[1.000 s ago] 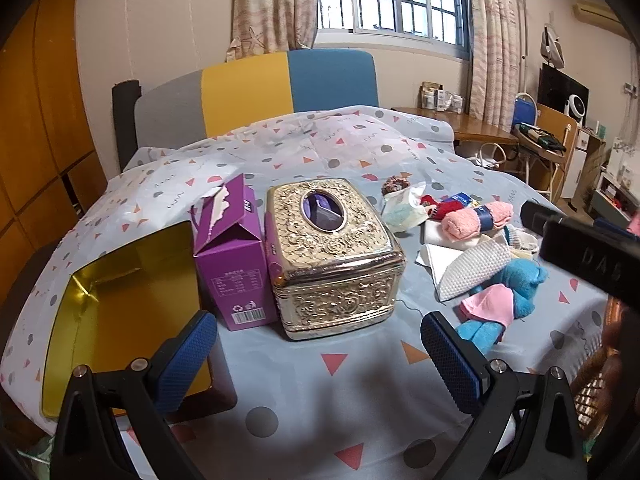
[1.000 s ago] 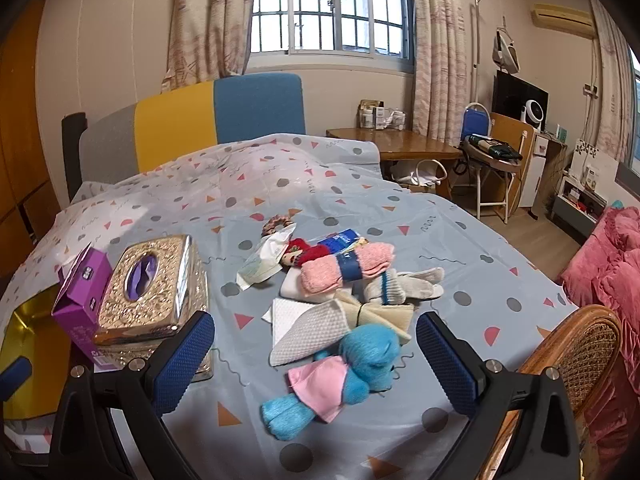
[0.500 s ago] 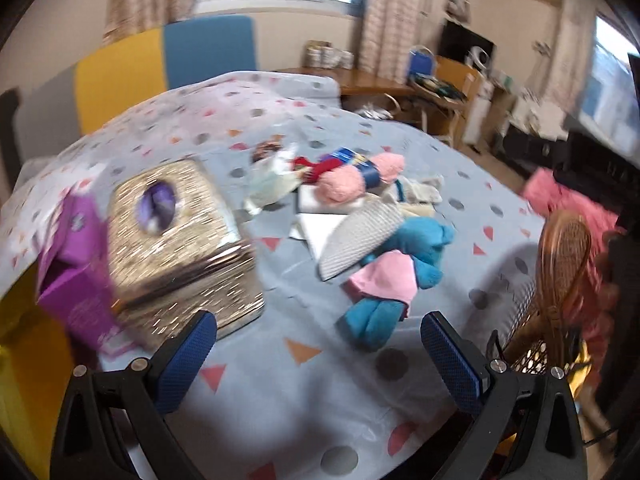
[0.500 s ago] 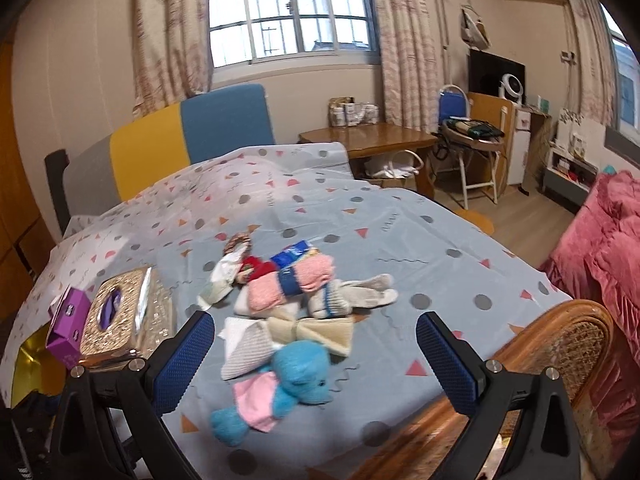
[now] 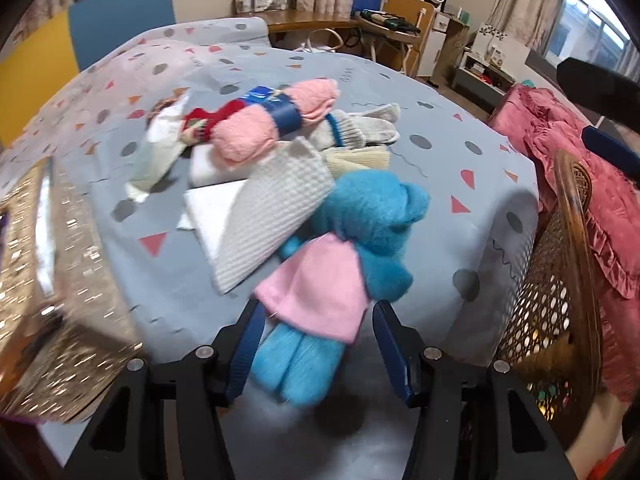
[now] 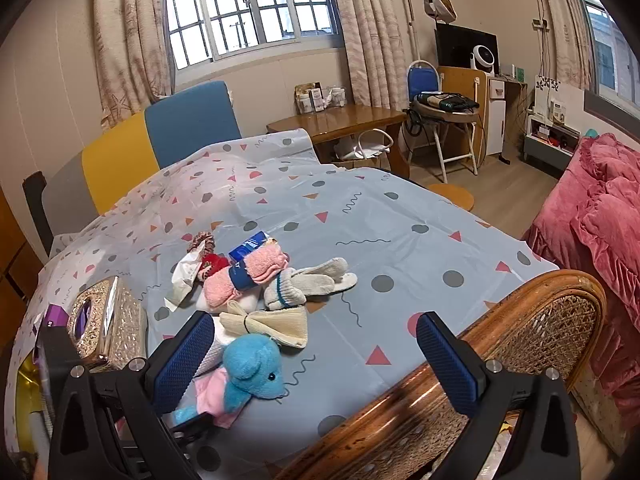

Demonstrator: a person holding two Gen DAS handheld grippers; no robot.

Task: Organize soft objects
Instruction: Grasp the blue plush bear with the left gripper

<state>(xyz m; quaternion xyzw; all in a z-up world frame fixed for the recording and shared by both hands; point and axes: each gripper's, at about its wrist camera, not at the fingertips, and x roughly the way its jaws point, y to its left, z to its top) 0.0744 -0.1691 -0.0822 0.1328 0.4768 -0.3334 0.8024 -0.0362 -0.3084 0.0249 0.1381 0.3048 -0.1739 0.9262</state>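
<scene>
- Left hand-held gripper (image 5: 318, 350): jaws about half spread and closing, w/ the legs of the blue plush toy (image 5: 360, 240) between them. The left pad sits just beside the toy's legs; the right pad is near the pink dress edge. Cannot tell if the pads press yet.
- Right hand-held gripper (image 6: 316, 360): jaws spread wide, nothing between them, hanging over the tabletop (image 6: 400, 248) edge above the rattan chair back (image 6: 520, 320).
- Blue plush toy: fluffy, w/ a pink dress, lying on its back at the near edge of the tabletop, legs toward the left hand-held gripper.
- Just behind the toy: white waffle cloth (image 5: 272, 212), cream tied cloth (image 6: 276, 324), pink sock roll (image 5: 272, 120) w/ blue band, grey-white gloves (image 6: 316, 280), all in one touching pile.
- Gold tissue box (image 6: 104, 320) left of the toy; strongly blurred in the left wrist view.
- Toy's lower body is hidden behind a blue pad in the right wrist view.
</scene>
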